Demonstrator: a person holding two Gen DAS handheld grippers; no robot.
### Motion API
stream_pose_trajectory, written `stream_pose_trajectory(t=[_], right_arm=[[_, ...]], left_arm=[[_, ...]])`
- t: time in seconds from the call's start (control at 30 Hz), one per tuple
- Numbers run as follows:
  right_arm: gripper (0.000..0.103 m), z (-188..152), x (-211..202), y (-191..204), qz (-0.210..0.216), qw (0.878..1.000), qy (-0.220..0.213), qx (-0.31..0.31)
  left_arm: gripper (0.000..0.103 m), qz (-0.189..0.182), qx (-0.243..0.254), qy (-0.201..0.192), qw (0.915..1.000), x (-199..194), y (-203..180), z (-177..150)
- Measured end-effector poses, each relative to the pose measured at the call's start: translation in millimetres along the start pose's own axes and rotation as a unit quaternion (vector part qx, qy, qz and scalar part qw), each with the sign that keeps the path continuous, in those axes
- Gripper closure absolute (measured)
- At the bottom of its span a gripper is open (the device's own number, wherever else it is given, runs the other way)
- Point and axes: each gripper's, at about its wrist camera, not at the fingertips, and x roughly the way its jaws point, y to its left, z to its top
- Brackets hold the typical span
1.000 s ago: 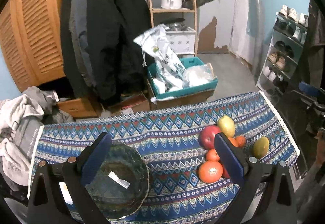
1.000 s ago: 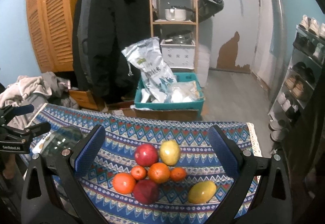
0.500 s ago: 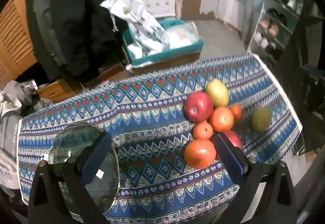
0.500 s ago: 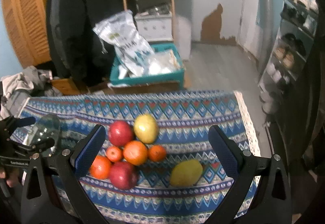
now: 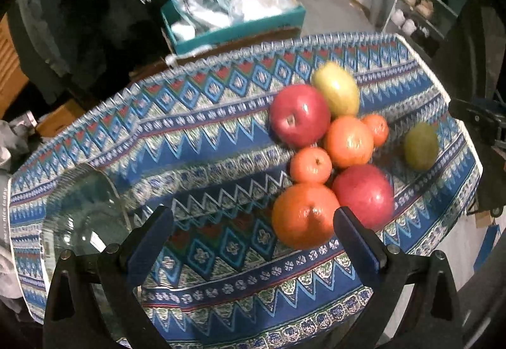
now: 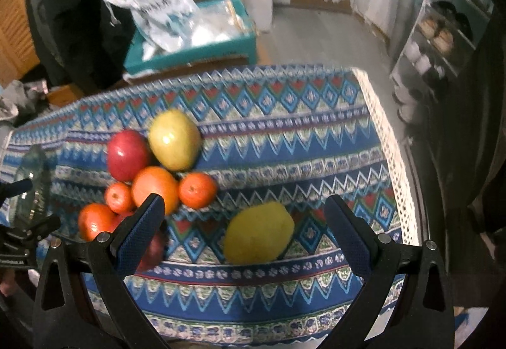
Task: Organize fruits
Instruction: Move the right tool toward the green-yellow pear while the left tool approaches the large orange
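A cluster of fruit lies on the patterned blue tablecloth (image 5: 205, 133): two red apples (image 5: 299, 115) (image 5: 363, 195), several oranges (image 5: 305, 216) (image 5: 348, 140), a yellow-green fruit (image 5: 336, 89) and a lone yellow-green mango (image 5: 420, 146) to the right. A clear glass bowl (image 5: 85, 216) sits at the left. My left gripper (image 5: 253, 241) is open and empty, just in front of the big orange. My right gripper (image 6: 245, 232) is open and empty, with the mango (image 6: 257, 236) between its fingers' line of sight; the cluster (image 6: 155, 184) lies to its left.
The table's lace-trimmed right edge (image 6: 392, 152) drops off to the floor. Behind the table stand a teal box with plastic bags (image 5: 234, 20), dark hanging coats (image 5: 79, 20) and a shoe rack (image 6: 442, 42) at the right.
Both grippers have moved forward and down toward the table. The fruit now looks much larger and nearer, and the mango sits between the right fingers in view. Both stay open.
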Motion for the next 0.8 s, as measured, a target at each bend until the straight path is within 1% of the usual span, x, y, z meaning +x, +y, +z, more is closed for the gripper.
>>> stream_pose_trajectory(t=[0.2,0.27,0.4,0.53,0.77,0.8], right_arm=[[0.004,-9,28,-15,0.001,0.999,0.044,0.019],[0.004,-10,34,-15,0.0,0.998,0.056,0.02],[0.004,-13,53,-15,0.001,0.996,0.084,0.018],[0.004,-16,70,-15,-0.01,0.994,0.105,0.011],[0.004,-23,93,-12,-0.018,0.991,0.135,-0.005],[0.007,-24,96,-11,-0.018,0.99,0.14,-0.008]], left_arm=[[0.001,0.003,0.024,0.022,0.9995,23,-10,-5],[0.001,-0.003,0.027,0.029,0.9992,30,-12,-7],[0.0,-0.004,0.032,0.037,0.9988,39,-13,-8],[0.0,-0.028,0.024,0.042,0.9984,44,-13,-7],[0.001,-0.043,0.027,0.048,0.9975,50,-19,-6],[0.001,-0.044,0.029,0.049,0.9974,51,-20,-6]])
